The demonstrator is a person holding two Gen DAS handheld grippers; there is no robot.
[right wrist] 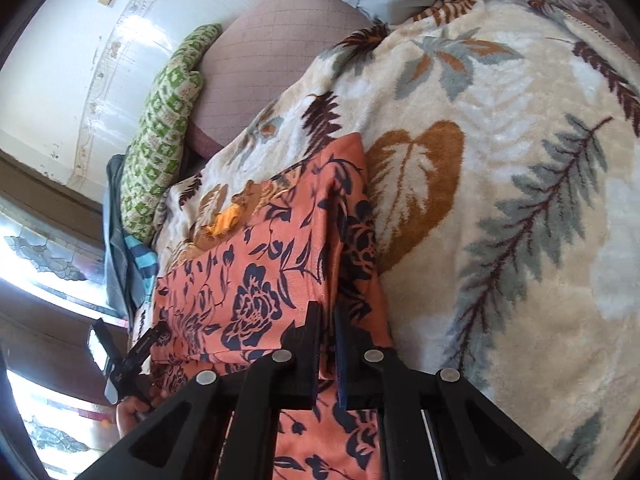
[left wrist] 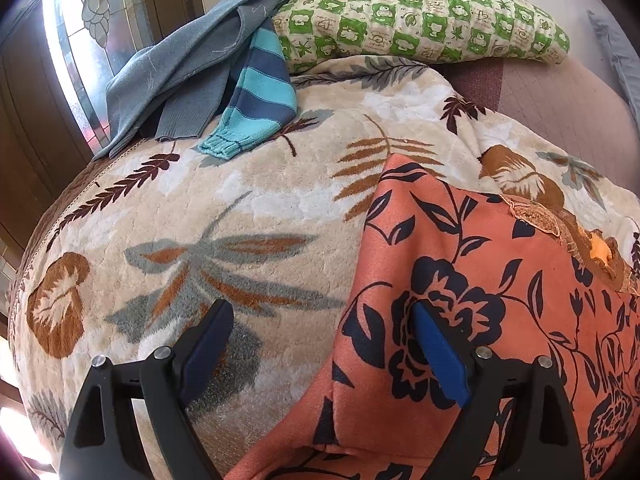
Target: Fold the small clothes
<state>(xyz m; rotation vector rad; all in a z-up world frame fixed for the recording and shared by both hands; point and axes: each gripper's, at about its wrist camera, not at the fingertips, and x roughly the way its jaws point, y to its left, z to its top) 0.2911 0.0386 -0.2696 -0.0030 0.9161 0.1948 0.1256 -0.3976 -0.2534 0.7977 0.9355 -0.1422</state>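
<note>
The right tool (right wrist: 326, 320) is clamped on the orange floral garment's (right wrist: 256, 280) right-hand fold; the left tool (left wrist: 320, 320), gaping empty, straddles its left edge.

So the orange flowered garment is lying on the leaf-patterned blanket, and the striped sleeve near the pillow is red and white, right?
Not quite: the striped sleeve is turquoise and navy, as the left wrist view shows. The rest holds: the orange flowered garment lies on the leaf-patterned blanket, and the sleeve is near the pillow.
</note>
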